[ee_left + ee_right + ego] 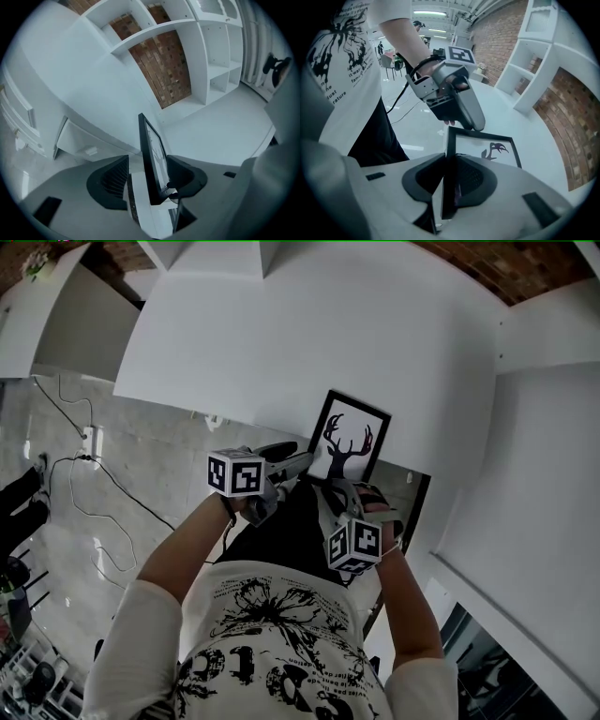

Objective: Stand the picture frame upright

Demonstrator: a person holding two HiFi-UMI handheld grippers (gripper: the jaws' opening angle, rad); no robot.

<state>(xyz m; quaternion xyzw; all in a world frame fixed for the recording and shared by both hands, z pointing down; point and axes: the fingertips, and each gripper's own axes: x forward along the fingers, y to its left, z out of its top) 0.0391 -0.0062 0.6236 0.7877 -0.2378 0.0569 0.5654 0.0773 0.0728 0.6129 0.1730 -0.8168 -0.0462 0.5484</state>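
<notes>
The person's white printed shirt (272,634) sits nearest. The left tool (302,463) stands spread around the black rectangular picture frame (349,437); the right tool (339,491) pinches its edge, at the white table (281,334) rim. Probably light, stiff, glass-fronted: hold the border.

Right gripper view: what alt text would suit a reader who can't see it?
The right gripper clamps the near edge of a black picture frame holding an antler print. The left gripper reaches its far corner.

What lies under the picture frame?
White table shows beyond the frame. What lies directly beneath is covered by the frame itself, and the right gripper hides part of its near edge.
</notes>
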